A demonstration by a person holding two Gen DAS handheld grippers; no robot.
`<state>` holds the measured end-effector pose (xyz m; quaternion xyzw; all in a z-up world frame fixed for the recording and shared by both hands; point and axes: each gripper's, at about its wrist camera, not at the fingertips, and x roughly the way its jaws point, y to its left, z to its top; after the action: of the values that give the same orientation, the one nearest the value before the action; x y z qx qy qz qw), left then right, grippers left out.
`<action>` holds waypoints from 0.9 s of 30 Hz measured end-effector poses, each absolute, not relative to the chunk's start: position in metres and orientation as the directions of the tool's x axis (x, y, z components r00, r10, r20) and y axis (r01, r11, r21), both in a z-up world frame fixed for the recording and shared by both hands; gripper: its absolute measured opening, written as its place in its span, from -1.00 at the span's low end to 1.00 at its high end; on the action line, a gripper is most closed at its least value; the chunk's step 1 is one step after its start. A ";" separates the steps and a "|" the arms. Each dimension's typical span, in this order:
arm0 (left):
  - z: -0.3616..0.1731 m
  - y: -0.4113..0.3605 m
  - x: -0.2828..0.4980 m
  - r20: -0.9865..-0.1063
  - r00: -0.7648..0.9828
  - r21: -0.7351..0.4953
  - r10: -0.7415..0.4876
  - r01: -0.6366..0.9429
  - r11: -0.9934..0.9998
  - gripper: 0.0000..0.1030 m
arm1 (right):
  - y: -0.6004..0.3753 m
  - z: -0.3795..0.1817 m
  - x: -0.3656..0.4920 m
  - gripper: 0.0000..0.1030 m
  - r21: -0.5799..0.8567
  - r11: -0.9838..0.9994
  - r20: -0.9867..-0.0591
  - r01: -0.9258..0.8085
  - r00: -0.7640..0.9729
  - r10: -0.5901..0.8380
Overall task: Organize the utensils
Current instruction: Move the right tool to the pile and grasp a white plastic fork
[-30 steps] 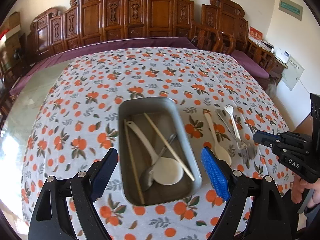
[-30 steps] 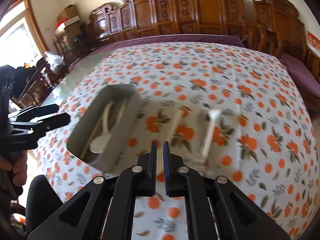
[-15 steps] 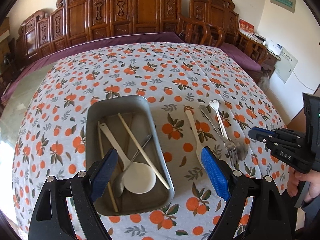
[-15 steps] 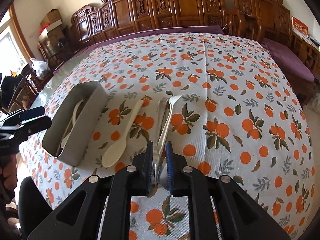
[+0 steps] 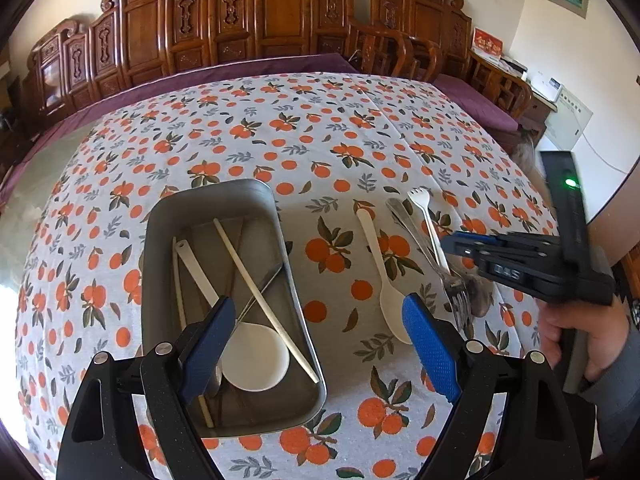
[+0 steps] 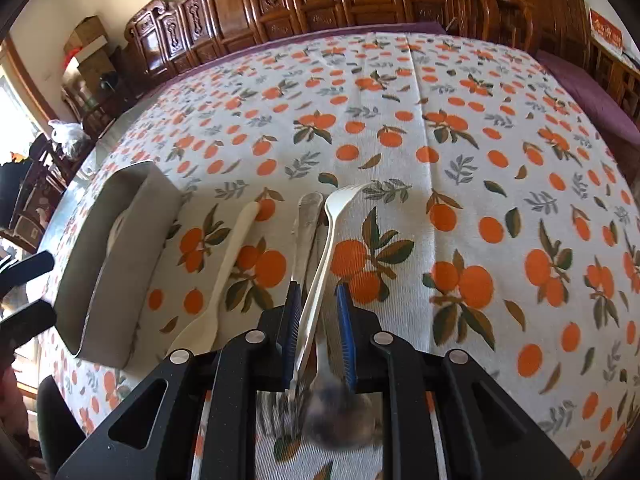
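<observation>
The left gripper (image 5: 316, 344) hangs with its blue pads spread wide and empty over the near end of the metal tray (image 5: 160, 248), where a white ladle (image 5: 252, 356), chopsticks (image 5: 256, 284) and a metal spoon already lie. Right of the tray, on the orange-print tablecloth (image 5: 320, 148), rest a cream spoon (image 5: 384, 280), a metal fork (image 5: 456, 300) and a white-handled spoon (image 6: 324, 256) – close together. The right gripper (image 6: 318, 332) sits low over them; its jaws have just been opening, now a narrow gap straddling the white handle, pads not visibly pressing it
</observation>
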<state>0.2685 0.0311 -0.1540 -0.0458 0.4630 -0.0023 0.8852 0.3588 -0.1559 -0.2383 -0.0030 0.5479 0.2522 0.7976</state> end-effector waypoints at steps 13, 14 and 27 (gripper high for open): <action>-0.157 0.021 0.268 -0.825 0.562 -0.079 -0.057 -0.015 0.997 0.59 | -0.147 -0.252 0.368 -0.88 0.295 0.873 -0.883 -0.389 0.237 0.404; -0.157 0.020 0.268 -0.826 0.561 -0.079 -0.058 -0.013 0.997 0.59 | -0.148 -0.252 0.367 -0.88 0.298 0.873 -0.883 -0.387 0.236 0.406; -0.161 0.009 0.276 -0.835 0.546 -0.077 -0.063 -0.003 0.997 0.59 | -0.174 -0.220 0.360 -0.91 0.362 0.857 -0.834 -0.368 0.283 0.474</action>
<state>0.2756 0.0088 -0.1614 -0.0347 0.4762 -0.0173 0.8785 0.3604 -0.1737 -0.2199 0.0492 0.5376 0.2633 0.7996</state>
